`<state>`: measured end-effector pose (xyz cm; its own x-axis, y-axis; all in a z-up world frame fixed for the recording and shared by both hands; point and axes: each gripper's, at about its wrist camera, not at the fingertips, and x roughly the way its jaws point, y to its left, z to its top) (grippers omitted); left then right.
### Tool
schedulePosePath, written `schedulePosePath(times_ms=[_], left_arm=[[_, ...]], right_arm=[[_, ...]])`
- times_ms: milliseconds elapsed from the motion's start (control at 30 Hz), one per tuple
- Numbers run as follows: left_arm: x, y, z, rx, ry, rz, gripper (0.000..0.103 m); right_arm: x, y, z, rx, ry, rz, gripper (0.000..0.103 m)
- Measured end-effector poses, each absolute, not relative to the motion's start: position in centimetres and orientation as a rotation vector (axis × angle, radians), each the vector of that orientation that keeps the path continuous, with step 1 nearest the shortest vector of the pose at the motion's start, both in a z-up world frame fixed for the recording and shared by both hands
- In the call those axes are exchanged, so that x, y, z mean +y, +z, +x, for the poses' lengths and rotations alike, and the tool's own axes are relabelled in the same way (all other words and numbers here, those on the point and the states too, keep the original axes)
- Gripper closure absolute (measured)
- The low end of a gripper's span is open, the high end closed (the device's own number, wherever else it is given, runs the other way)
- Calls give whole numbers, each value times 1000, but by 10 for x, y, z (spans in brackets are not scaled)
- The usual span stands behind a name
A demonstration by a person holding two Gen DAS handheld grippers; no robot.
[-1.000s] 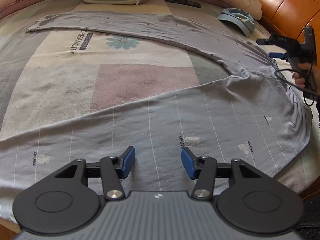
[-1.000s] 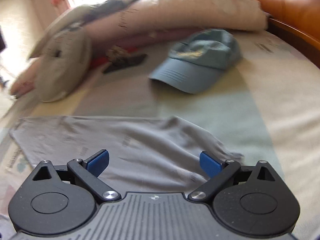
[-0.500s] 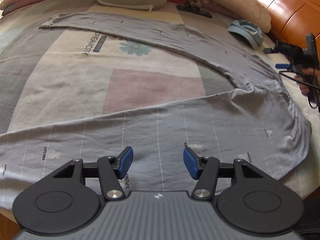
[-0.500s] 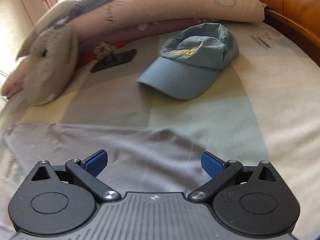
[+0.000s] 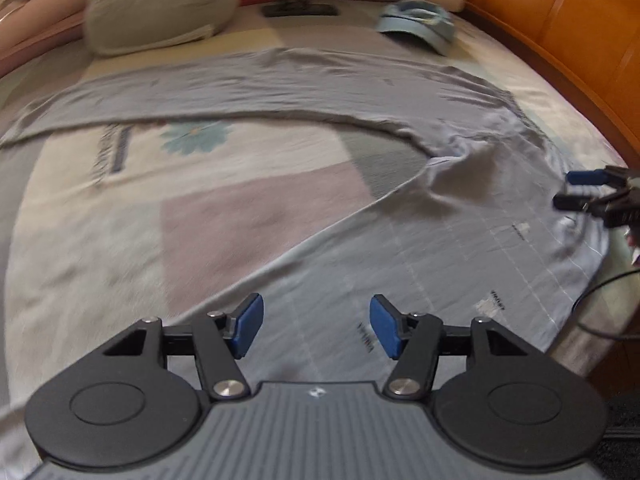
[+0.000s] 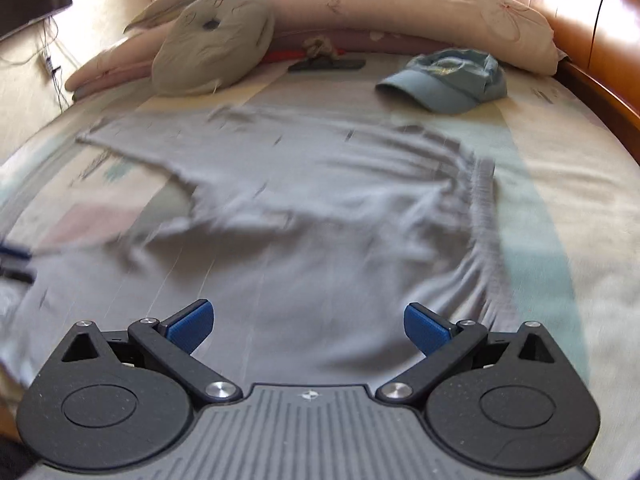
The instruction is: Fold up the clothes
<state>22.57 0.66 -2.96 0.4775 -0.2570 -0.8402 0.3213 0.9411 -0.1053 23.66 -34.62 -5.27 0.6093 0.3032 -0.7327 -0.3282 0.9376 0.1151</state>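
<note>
- My left gripper is spread wide and holds nothing; it hangs low over the near leg of the grey trousers.
- My right gripper is spread wider and is empty too, poised over the seat of the trousers with the gathered waistband ahead and to its right.
- Over the last second my right gripper has pulled back: then it looked across a corner of grey cloth at the blue cap, now the whole upper part of the garment fills its view.
- My left gripper has swung round toward the waist end over the same second, and both views are smeared by motion.
- The trousers lie flat on the bed, legs splayed in a V with bare bedspread between them, so no fold shows.
- I judge the pullback is for lining up a grip, though which edge I cannot tell.
- The pillow and cap lie well beyond the cloth.
</note>
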Motion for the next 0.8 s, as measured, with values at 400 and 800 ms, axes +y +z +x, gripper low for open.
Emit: schedulePosePath(times_ms=[400,800], left_arm=[[8,-22,289,947,-568,165,36],[1,-10,359,843,-713,243,35]], right_arm=[[-312,-56,184,863,244,-80,0],[-226,-73,172,892,456,-184,0]])
